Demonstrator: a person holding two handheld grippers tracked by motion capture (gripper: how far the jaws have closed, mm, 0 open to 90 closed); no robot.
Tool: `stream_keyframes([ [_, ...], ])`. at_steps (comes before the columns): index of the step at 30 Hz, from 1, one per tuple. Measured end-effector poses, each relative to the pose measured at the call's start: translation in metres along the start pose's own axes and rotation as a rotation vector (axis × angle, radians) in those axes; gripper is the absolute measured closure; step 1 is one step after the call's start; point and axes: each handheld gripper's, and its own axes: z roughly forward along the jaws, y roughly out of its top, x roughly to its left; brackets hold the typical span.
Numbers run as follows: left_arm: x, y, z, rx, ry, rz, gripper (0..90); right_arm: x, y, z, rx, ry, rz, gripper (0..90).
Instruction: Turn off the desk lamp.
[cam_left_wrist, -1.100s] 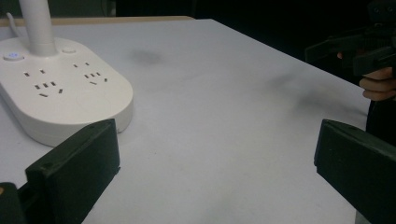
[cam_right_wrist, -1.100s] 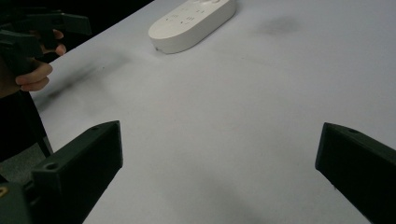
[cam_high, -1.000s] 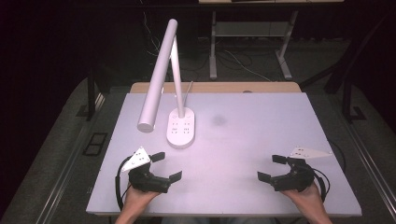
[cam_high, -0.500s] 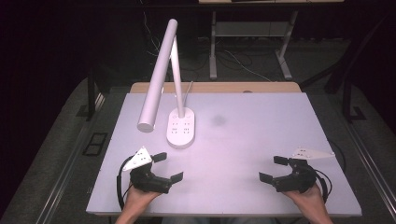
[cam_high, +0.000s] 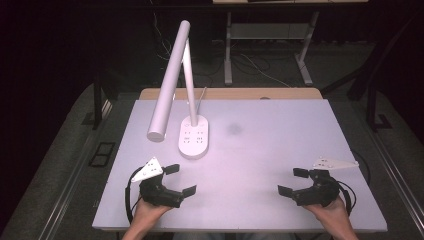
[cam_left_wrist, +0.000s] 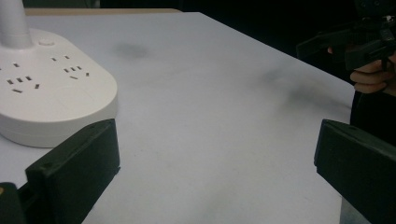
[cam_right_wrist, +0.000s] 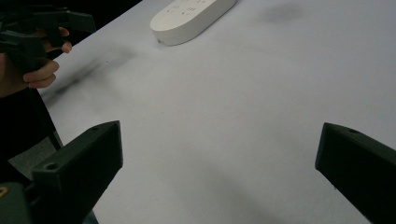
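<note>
1. The left gripper (cam_high: 177, 180) rested low over the near left part of the table (cam_high: 280, 150), held in the person's left hand (cam_high: 147, 212); its jaws stood wide apart with nothing between them. In the left gripper view one jaw lay just beside the near edge of the lamp base (cam_left_wrist: 46, 93), apart from it.
2. The right gripper (cam_high: 295, 182) hovered over the near right part of the table, well apart from the lamp; its jaws were likewise spread wide and empty.
3. The desk lamp (cam_high: 172, 80), the nearest object to the left gripper, stood on the far left half of the table: an oval white base (cam_high: 194, 137) bearing socket slots, an upright stem, and a long tube head sloping down toward the left.
4. Handling, as a judgement: the base looked like rigid, smooth plastic, probably weighted and so the heaviest part; the shell could slip between hard jaws. The slim stem just above the base appeared the soundest hold; the long head would lever the lamp over if seized near its tip.
5. The joint between stem and head could not be made out, and any switch was too small to tell. A thin cable behind the base ran off past the table's far edge. The grey smudge (cam_high: 234, 129) on the tabletop was indistinct.
</note>
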Motion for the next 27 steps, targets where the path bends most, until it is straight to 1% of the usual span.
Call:
stream_keyframes([
  [2, 0.000, 0.000, 0.000, 0.002, -0.006, 0.003, 0.0, 0.000, 0.002, 0.000, 0.009, -0.003, -0.008, 0.7],
  [3, 0.000, 0.000, 0.001, 0.002, -0.008, 0.005, 0.0, 0.000, 0.002, 0.000, 0.015, -0.002, -0.004, 0.7],
  [8, -0.001, 0.000, 0.001, 0.002, -0.007, 0.004, 0.0, -0.001, 0.008, -0.001, 0.014, -0.004, -0.017, 0.7],
  [16, 0.000, 0.000, 0.000, 0.003, 0.001, 0.003, 0.0, 0.001, 0.017, 0.000, 0.019, 0.009, -0.018, 0.7],
  [27, 0.000, 0.000, -0.001, 0.002, 0.002, 0.002, 0.0, 0.004, 0.034, 0.006, 0.038, 0.029, -0.048, 0.7],
])
